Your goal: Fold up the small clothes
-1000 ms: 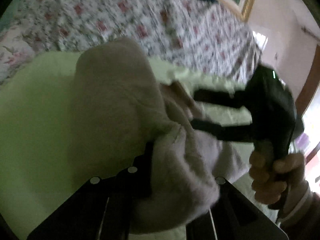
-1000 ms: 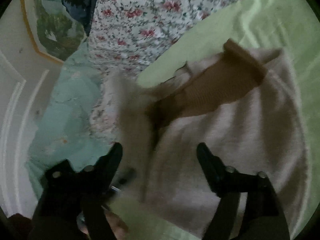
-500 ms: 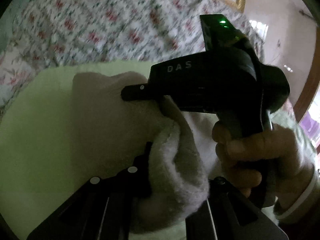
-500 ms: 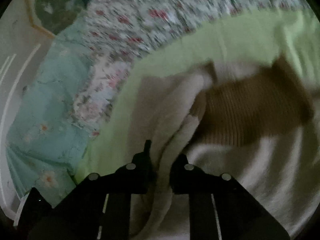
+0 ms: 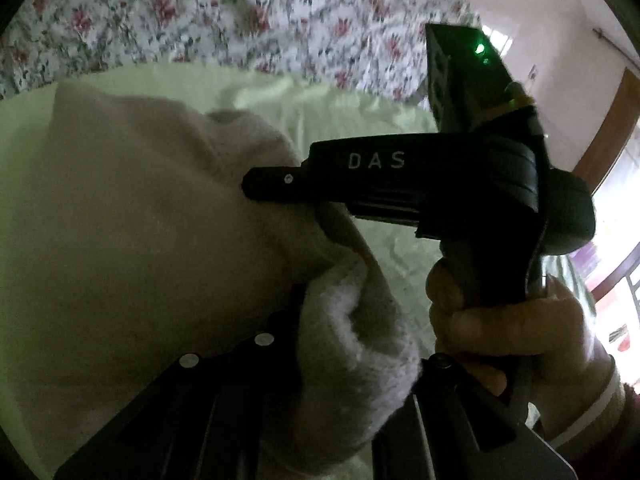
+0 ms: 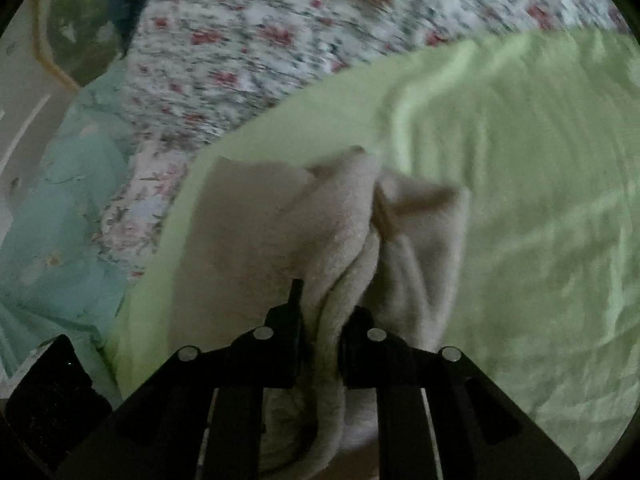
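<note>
Both grippers have the fleecy beige garment (image 6: 280,232) now, bunched up over the light green sheet (image 6: 520,200) spread on the bed. The right gripper (image 6: 320,320) has just been closing, and a thick fold of the fleece sits pinched between its pads, jaws nearly together. Over in the left wrist view, the left gripper (image 5: 344,336) is clamped tight on another wad of the same cloth (image 5: 140,220), with fleece spilling over its right finger. The right tool crosses that view from the side, its black body lettered DAS, a green light glowing on top, and the person's hand (image 5: 500,320) wrapped round the handle, a pale cuff at the wrist. Beyond the green sheet lies a white quilt (image 5: 240,12) printed with red flowers; a pale teal floral cloth (image 6: 60,220) shows at its left edge. Bright window light (image 5: 616,300) comes in on the right, beside a wooden frame (image 5: 608,120) and a plain pale wall. The picture is dim and slightly blurred.
</note>
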`<move>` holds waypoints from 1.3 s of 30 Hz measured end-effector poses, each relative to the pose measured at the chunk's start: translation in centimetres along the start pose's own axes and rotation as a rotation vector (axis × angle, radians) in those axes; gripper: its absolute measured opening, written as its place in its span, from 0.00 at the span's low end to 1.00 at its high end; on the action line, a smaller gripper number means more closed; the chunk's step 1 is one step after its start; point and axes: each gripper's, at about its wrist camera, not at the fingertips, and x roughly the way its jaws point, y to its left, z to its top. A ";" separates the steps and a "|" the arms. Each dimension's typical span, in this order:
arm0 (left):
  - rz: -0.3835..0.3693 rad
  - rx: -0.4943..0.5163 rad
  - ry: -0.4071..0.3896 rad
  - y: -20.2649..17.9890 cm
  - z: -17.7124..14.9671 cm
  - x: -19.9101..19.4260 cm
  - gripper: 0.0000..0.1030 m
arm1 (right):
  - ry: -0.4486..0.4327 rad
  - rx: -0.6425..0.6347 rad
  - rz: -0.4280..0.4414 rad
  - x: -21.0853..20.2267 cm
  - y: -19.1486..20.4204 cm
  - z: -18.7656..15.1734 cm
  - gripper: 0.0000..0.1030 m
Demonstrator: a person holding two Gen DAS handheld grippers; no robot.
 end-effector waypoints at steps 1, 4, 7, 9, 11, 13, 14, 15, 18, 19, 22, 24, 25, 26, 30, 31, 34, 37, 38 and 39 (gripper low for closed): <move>-0.002 0.007 0.005 -0.2 -0.1 0.4 0.11 | 0.001 -0.003 -0.006 0.3 -0.2 -0.2 0.15; -0.008 0.028 0.021 -0.4 -0.4 0.6 0.20 | 0.005 -0.027 -0.043 0.9 -0.3 -0.6 0.15; -0.050 0.037 0.044 -0.5 -0.6 -0.5 0.33 | -0.013 -0.051 -0.073 0.7 -0.2 -0.9 0.15; -0.074 0.036 0.050 -0.3 -1.2 -2.1 0.40 | -0.030 -0.070 -0.105 0.0 0.1 -1.1 0.15; -0.087 0.027 0.038 0.0 -2.0 -3.8 0.56 | -0.039 -0.079 -0.137 -0.4 0.2 -1.3 0.15; -0.091 0.018 0.020 0.4 -2.7 -6.1 0.65 | -0.031 -0.069 -0.163 -0.4 0.1 -1.3 0.16; -0.088 0.015 0.013 0.7 -2.8 -7.1 0.70 | -0.026 -0.061 -0.178 -0.2 0.0 -1.3 0.18; -0.083 0.012 -0.003 1.2 -3.1 -8.4 0.71 | -0.026 -0.047 -0.202 -0.3 -0.3 -1.3 0.21; -0.030 -0.020 -0.064 3.8 -3.6 -11.6 0.86 | -0.059 0.006 -0.250 -1.8 -1.0 -1.6 0.35; -0.022 -0.034 -0.072 4.7 -3.5 -12.1 0.86 | -0.068 0.029 -0.258 -2.4 -1.2 -1.7 0.46; -0.015 -0.081 -0.064 7.9 -2.9 -12.1 0.86 | -0.106 0.074 -0.206 -4.5 -1.3 -2.4 0.68; -0.027 -0.135 -0.033 10.2 -2.5 -11.2 0.87 | -0.115 0.082 -0.150 -5.1 -1.1 -2.8 0.78; -0.052 -0.164 -0.017 11.2 -2.3 -10.6 0.87 | -0.110 0.083 -0.138 -5.1 -1.0 -2.8 0.80; -0.077 -0.195 0.001 12.1 -2.2 -10.1 0.87 | -0.096 0.087 -0.125 -4.8 -1.0 -2.9 0.80; -0.130 -0.291 0.057 15.4 -1.1 -6.7 0.87 | -0.041 0.111 -0.089 -2.9 -1.5 -2.6 0.80; -0.135 -0.310 0.072 16.1 -0.7 -5.8 0.87 | -0.030 0.114 -0.087 -2.4 -1.6 -2.5 0.80; -0.166 -0.340 0.112 17.3 0.3 -2.6 0.87 | 0.018 0.130 -0.066 -0.7 -2.2 -2.2 0.80; -0.205 -0.356 0.122 17.8 0.7 -0.9 0.92 | 0.065 0.142 -0.046 1.0 -3.0 -2.1 0.80; -0.206 -0.345 0.113 17.7 0.8 -0.8 0.91 | 0.061 0.139 -0.036 1.3 -3.0 -2.1 0.80; -0.203 -0.332 0.107 17.6 0.9 -0.5 0.90 | 0.066 0.135 -0.022 1.6 -2.8 -2.1 0.78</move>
